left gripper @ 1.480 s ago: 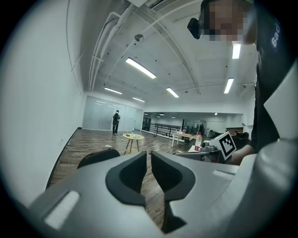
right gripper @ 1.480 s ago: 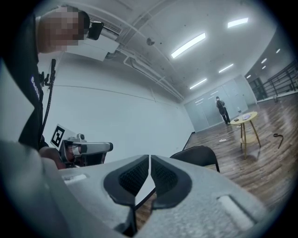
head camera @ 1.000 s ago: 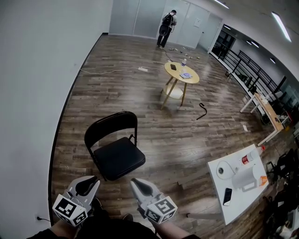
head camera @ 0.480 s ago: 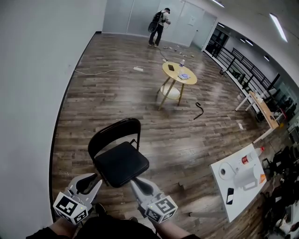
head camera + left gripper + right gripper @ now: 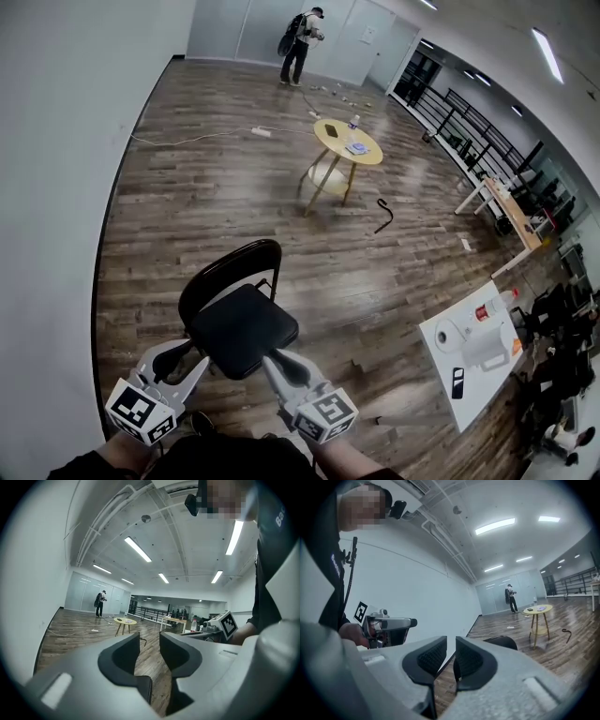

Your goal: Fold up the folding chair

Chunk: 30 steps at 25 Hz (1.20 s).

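Observation:
The black folding chair [image 5: 242, 328] stands unfolded on the wood floor, its curved backrest [image 5: 228, 272] on the far side. My two grippers are low in the head view, at the seat's near edge. The left gripper [image 5: 183, 356] is at the seat's left front corner; its jaws have just been opening and stand open with nothing between them [image 5: 150, 641]. Just in front of the seat's near edge is the right gripper [image 5: 278, 364]. Its jaws [image 5: 451, 651] have also just been opening, to a narrow gap with nothing between. The right gripper view shows the chair's backrest [image 5: 502, 642] beyond its jaws.
A white wall [image 5: 56, 187] runs along the left. A round yellow table [image 5: 343, 143] stands farther off, with a black cable [image 5: 382, 216] on the floor near it. A white table [image 5: 452, 354] with a paper roll and a phone stands at right. A person [image 5: 298, 33] stands far back.
The chair now lies closer, its seat reaching between my two grippers, which have moved forward toward it. The left jaws have spread wider.

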### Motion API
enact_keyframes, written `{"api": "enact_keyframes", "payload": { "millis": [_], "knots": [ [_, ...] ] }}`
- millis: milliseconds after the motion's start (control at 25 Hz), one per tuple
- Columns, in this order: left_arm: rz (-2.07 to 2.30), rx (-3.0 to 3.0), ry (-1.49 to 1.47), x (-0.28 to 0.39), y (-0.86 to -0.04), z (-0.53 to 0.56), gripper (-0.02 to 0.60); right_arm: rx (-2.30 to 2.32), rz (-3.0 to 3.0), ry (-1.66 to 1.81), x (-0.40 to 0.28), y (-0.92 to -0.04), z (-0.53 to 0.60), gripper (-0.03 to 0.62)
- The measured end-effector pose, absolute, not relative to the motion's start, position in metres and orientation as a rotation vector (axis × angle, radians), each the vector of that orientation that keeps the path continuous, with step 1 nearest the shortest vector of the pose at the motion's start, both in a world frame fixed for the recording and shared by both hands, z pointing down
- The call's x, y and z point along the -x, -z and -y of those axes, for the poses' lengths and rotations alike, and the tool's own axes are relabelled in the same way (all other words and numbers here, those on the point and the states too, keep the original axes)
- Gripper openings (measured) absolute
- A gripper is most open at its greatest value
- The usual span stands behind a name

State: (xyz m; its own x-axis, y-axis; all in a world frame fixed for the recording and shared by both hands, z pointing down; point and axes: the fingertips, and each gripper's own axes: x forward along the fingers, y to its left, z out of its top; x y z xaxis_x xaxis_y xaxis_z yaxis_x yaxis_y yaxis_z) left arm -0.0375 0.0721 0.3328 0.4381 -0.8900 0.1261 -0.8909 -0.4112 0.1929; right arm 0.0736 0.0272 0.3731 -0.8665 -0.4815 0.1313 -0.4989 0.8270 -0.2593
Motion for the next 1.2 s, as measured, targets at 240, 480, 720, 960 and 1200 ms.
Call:
{"api": "enact_keyframes", "payload": {
  "millis": [240, 480, 720, 960, 1200],
  "knots": [
    [1.512, -2.488, -0.034, 0.044, -0.34, -0.056, 0.149, -0.847, 2.894, -0.419, -0.074, -0.382, -0.018, 0.061],
    [1.529, -2.468, -0.137, 0.05, -0.362, -0.025, 0.16, -0.857, 2.864, -0.502, -0.087, -0.41, 0.004, 0.072],
    [1.577, -2.439, -0.258, 0.05, -0.378, 0.016, 0.17, -0.838, 2.829, -0.591, -0.103, -0.445, 0.038, 0.08],
    [1.616, -2.382, -0.403, 0.051, -0.411, 0.055, 0.183, -0.788, 2.822, -0.701, -0.115, -0.477, 0.077, 0.094],
    [1.67, -2.352, -0.505, 0.057, -0.427, 0.084, 0.193, -0.727, 2.799, -0.744, -0.12, -0.503, 0.097, 0.103]
  ]
}}
